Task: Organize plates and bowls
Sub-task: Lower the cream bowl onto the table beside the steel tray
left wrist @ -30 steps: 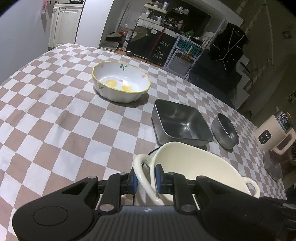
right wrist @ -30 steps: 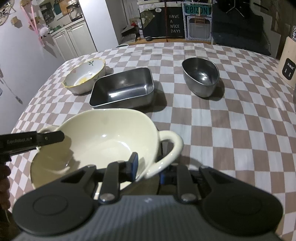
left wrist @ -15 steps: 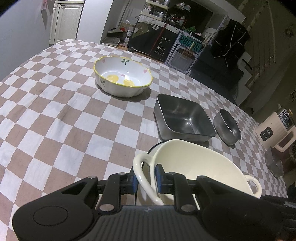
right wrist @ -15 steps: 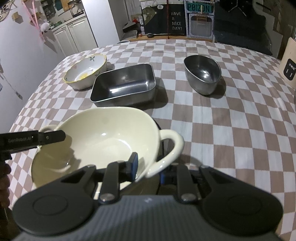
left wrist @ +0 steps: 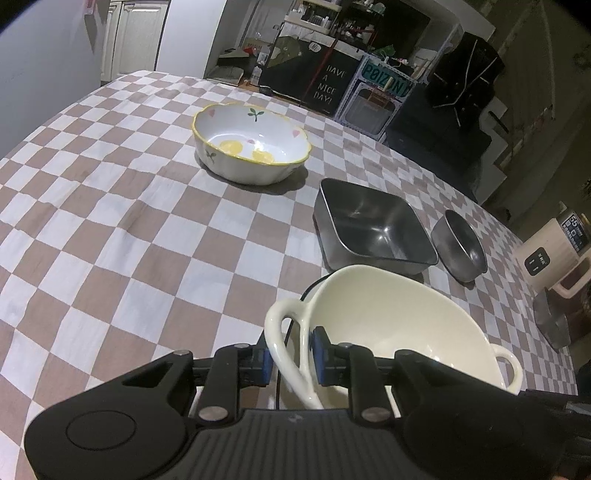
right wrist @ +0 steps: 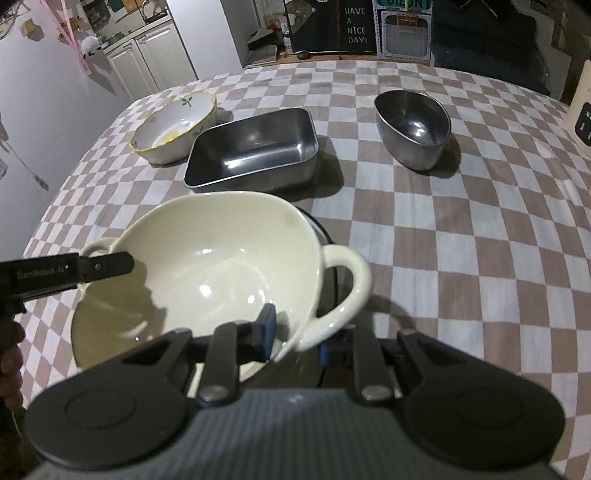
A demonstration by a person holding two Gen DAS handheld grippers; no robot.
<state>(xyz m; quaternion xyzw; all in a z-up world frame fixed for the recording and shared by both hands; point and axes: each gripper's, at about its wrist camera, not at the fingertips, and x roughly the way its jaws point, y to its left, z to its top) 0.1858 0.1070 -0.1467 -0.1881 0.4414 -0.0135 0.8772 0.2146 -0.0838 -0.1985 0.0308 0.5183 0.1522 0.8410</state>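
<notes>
Two-handled bowl (right wrist: 207,266) sat nearest, at table's (right wrist: 480,258) near edge, on top of some dish, barely visible. Left gripper (left wrist: 291,360) clamped its left handle, right gripper (right wrist: 295,338) its right handle. Rectangular metal pan (right wrist: 255,147) just behind bowl. Flowered bowl (right wrist: 173,127) left of pan, close beside. Round metal bowl (right wrist: 413,127) right of pan, apart. Kettle (left wrist: 554,254) off at far right edge.

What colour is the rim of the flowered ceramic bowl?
Yellow; the flowered ceramic bowl shows its rim best in the left wrist view.

Dim room: white cabinets (right wrist: 147,55) left, "HAVE A NICE DAY" chalkboard (left wrist: 328,86) behind, cluttered dark shelves (left wrist: 369,22).
</notes>
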